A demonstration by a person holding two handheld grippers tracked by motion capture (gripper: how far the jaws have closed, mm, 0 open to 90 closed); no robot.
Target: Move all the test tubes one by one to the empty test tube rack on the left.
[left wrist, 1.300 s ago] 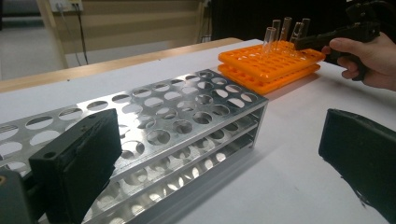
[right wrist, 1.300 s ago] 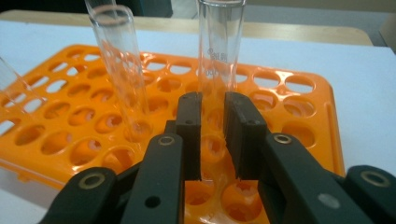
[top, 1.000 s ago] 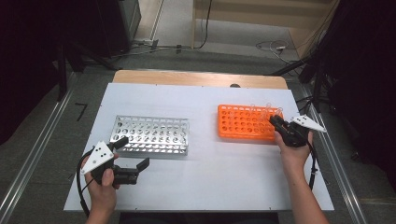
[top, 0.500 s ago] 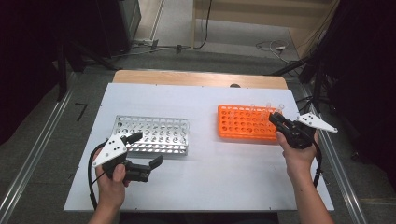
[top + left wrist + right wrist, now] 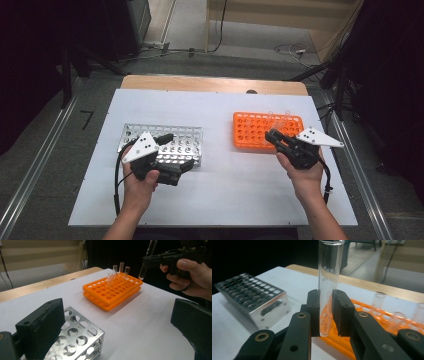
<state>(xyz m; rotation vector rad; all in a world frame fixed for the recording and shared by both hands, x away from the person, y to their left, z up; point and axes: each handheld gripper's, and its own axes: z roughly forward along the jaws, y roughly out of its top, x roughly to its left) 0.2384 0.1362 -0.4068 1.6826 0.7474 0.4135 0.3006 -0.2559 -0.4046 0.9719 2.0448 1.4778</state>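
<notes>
Your right gripper (image 5: 325, 315) has its two black fingers (image 5: 313, 312) closed on a clear glass test tube (image 5: 328, 277), which stands upright between them with its rounded bottom hanging just below the finger pads and its open top rising well above them; in the left gripper view the same tube (image 5: 147, 258) is held in the air, above and just beyond the far corner of the orange plastic tube rack (image 5: 112, 290), clear of its holes. Behind your right fingers that orange rack (image 5: 372, 315) lies on the white table (image 5: 220, 195), with a few more clear tubes (image 5: 121, 268) standing in its far rows. Your left gripper (image 5: 175, 156) has its fingers (image 5: 42, 322) spread wide apart with nothing between them; the silver metal rack with round holes (image 5: 80, 337) sits directly under and just past the left finger, while the other finger is off to the side over bare table. In the high view your left hand (image 5: 140, 187) holds its gripper at the near edge of the metal rack (image 5: 185, 137), and your right hand (image 5: 302, 175) holds its gripper at the near right corner of the orange rack (image 5: 250, 130), the two racks well apart on the table
</notes>
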